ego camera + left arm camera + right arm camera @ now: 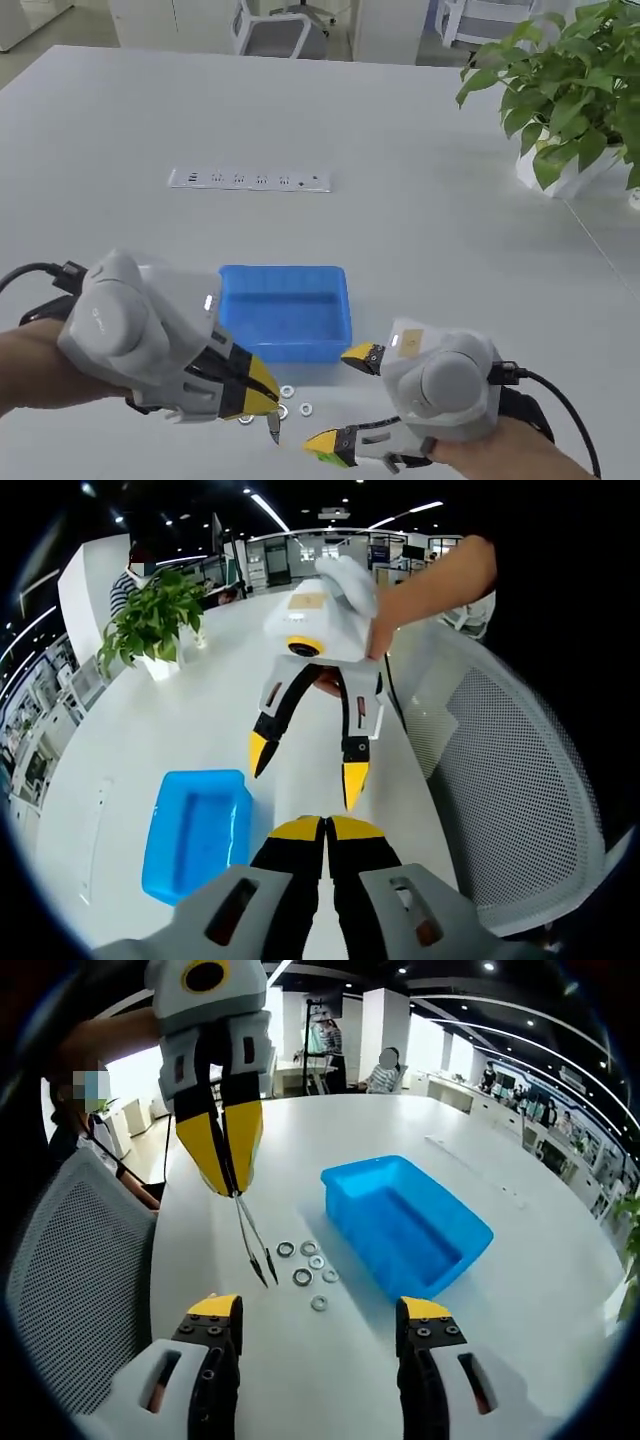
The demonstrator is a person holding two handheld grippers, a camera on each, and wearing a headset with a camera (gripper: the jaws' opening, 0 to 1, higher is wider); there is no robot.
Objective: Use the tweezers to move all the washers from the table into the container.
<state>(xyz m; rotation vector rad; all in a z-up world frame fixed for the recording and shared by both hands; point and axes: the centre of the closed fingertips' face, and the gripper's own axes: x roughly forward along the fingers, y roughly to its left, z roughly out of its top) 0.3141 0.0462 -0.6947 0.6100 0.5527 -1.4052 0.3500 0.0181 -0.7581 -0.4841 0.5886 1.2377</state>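
Observation:
A blue container [285, 310] [405, 1220] [195, 830] stands on the white table [400, 200]. Several metal washers [288, 391] [302, 1276] lie just in front of it. My left gripper [262, 392] [325, 825] [232, 1185] is shut on thin tweezers [272, 428] [255, 1245]. The tweezers point down, their tips close beside the washers and a little left of them in the right gripper view. My right gripper [340, 398] [320, 1307] [305, 775] stands open with nothing between its jaws, facing the washers from the other side.
A white power strip [250, 180] lies farther back on the table. A potted plant [570, 90] stands at the far right. A mesh chair [80, 1260] [500, 770] sits at the near table edge. More chairs [275, 30] stand beyond the far edge.

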